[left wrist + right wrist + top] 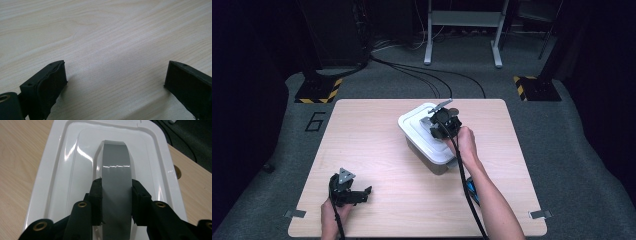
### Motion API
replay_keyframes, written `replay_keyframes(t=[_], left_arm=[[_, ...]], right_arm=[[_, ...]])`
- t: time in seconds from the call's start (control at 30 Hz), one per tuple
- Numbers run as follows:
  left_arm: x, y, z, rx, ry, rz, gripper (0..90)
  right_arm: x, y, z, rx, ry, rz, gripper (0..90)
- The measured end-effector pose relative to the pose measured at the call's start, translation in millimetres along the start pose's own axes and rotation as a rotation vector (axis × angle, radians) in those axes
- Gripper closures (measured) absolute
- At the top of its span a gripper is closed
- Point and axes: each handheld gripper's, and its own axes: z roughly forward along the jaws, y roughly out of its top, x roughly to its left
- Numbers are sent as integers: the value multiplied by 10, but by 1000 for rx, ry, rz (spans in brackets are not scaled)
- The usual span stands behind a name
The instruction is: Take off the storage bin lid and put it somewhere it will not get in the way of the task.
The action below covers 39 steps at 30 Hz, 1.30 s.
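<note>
At the bottom of the right gripper view, the right gripper [117, 202] clenches its jaws on the grey handle [116, 172] of the white lid [57, 170], mid-frame. Lift straight, keeping the grip centred. The left gripper [115, 80] rests released on the tabletop [105, 30].

Each claw, the left claw [362, 192] and the right claw [443, 122], is showing black jaws, brass-ringed screw holes, a grey three-cornered plate and a trailing black cable.
</note>
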Motion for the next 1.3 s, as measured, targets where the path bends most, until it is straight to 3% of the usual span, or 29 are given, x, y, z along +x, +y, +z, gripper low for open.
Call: replay_keyframes(t=[0.07, 0.1, 0.2, 0.27, 0.33, 0.4, 0.5, 0.73, 1.03, 1.3], left_arm=[[1, 0, 0, 0, 0, 1, 37], [-1, -1, 1, -1, -2, -2, 38], [0, 0, 1, 0, -1, -1, 38], [0, 0, 1, 0, -2, -1, 38], [-1, 0, 1, 0, -2, -1, 38], [0, 0, 1, 0, -2, -1, 37], [-1, 0, 1, -1, -2, -2, 38], [-2, -1, 0, 2, -4, -3, 38], [-2, -1, 0, 2, -4, -3, 37], [0, 5, 3, 0, 0, -6, 37]], right_arm=[[7, 14, -42, 3, -6, 6, 671], [3, 19, -51, -14, -17, -13, 671], [12, 34, -109, -18, -20, 12, 671], [-1, 47, -149, -38, -30, -6, 671], [5, 54, -199, -34, -34, 10, 670], [-24, 55, -240, -56, -44, -7, 671], [-49, 47, -300, -51, -50, 11, 670], [-206, 1, -445, -69, -80, 19, 670], [-404, -117, -579, -67, -125, 83, 670], [-593, -234, -643, -66, -162, 109, 670]])
